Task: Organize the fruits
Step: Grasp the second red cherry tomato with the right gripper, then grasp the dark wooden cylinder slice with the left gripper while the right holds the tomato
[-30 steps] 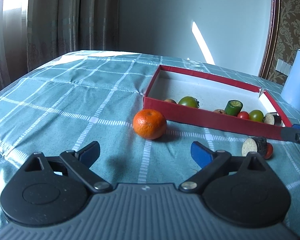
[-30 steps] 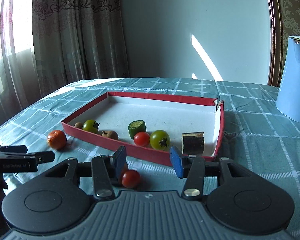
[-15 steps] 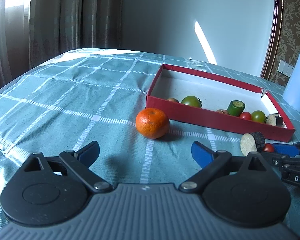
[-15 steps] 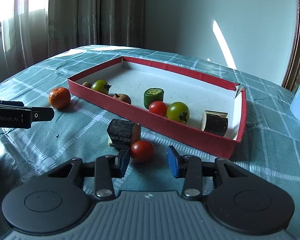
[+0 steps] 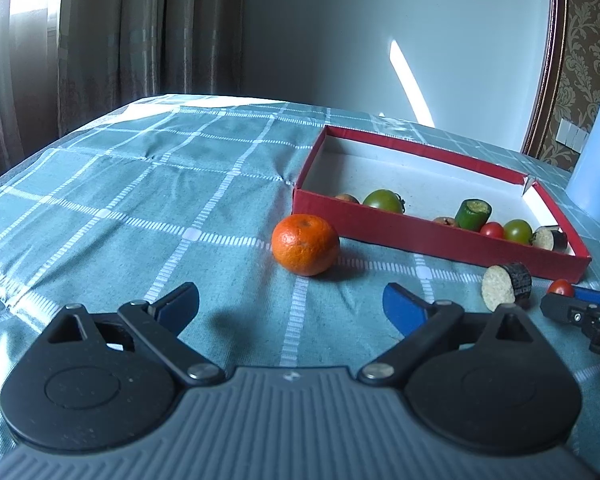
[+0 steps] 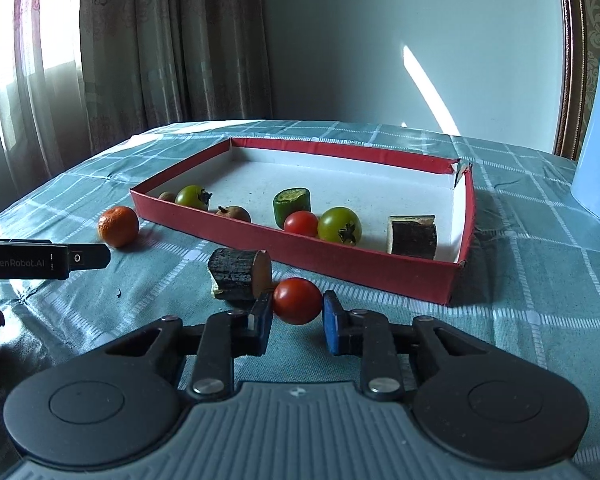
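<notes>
Right gripper (image 6: 296,316): clenched on the red tomato (image 6: 297,300), blue pads (image 6: 331,326) pressing it from both sides, just above the checked tablecloth (image 6: 520,280). Touching the outside of the left finger, slightly ahead: a dark-skinned cut chunk (image 6: 240,274), lying on its side.

Straight ahead of those fingers: the red box (image 6: 360,264), near wall facing the tool, white floor inside. Within it, left to right from the tool:
- a small brown fruit, half hidden in the near-left corner
- a green tomato (image 6: 192,197)
- another brown fruit (image 6: 234,213)
- a green cut cylinder (image 6: 292,202), upright
- a second red tomato (image 6: 301,224), touching a larger green tomato (image 6: 339,225)
- a dark-skinned block (image 6: 413,236) near the right wall

Far ahead-left, outside the box: the orange (image 6: 118,226).

Left gripper (image 5: 290,306): released, jaws spread wide, nothing between them. Hangs above the cloth with the orange (image 5: 305,245) dead ahead, close beyond the fingertips and apart from them. Behind the orange and to the right, the box (image 5: 420,236). Off the right finger, the cut chunk (image 5: 506,284), pale face toward the tool.

Readable writing: "GenRobot.AI", white on the black side of the left tool (image 6: 76,258), seen from the right wrist. Lettering on the right tool (image 5: 580,312), seen from the left wrist, cut off at the edge and not legible.

Far right of both tools: a pale blue jug (image 5: 596,184).
</notes>
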### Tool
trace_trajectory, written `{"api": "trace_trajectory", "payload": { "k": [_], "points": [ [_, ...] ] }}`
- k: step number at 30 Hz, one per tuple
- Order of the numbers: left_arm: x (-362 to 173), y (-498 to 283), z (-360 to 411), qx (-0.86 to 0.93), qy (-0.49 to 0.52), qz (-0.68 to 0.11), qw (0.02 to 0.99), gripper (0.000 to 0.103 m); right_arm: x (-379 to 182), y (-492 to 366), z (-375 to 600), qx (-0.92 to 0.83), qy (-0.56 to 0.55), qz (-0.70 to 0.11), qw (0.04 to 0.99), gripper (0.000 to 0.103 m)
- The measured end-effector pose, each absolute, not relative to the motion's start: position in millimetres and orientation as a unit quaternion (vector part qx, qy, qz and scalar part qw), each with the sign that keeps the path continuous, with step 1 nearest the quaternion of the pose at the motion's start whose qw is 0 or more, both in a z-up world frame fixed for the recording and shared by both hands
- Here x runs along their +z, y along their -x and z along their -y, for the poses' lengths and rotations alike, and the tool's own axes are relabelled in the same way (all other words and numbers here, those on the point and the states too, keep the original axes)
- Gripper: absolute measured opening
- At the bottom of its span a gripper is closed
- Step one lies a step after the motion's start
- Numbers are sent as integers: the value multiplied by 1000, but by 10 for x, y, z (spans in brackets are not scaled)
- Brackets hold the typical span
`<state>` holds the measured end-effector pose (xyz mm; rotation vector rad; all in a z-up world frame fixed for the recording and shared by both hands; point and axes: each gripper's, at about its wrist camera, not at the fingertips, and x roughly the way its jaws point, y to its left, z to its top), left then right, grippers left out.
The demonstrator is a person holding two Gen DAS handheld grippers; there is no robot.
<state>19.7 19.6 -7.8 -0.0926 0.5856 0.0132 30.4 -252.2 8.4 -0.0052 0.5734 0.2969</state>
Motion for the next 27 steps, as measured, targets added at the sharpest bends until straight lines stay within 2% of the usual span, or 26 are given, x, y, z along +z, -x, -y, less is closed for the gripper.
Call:
{"api": "trace_trajectory", "payload": {
  "k": [8,19,27],
  "points": [
    [-40,-132,-124,-19,31,-274,961,98,101,-268,2699,138,-25,-272,952,26],
    [65,-45,937,-69,-75,-248,963,98,110,-197,3057,123,-56,-258,957,26],
    [-77,-296,1354,-57,-109,-281,952,98,98,-166,3253,130,-85,-249,956,26]
  ]
}}
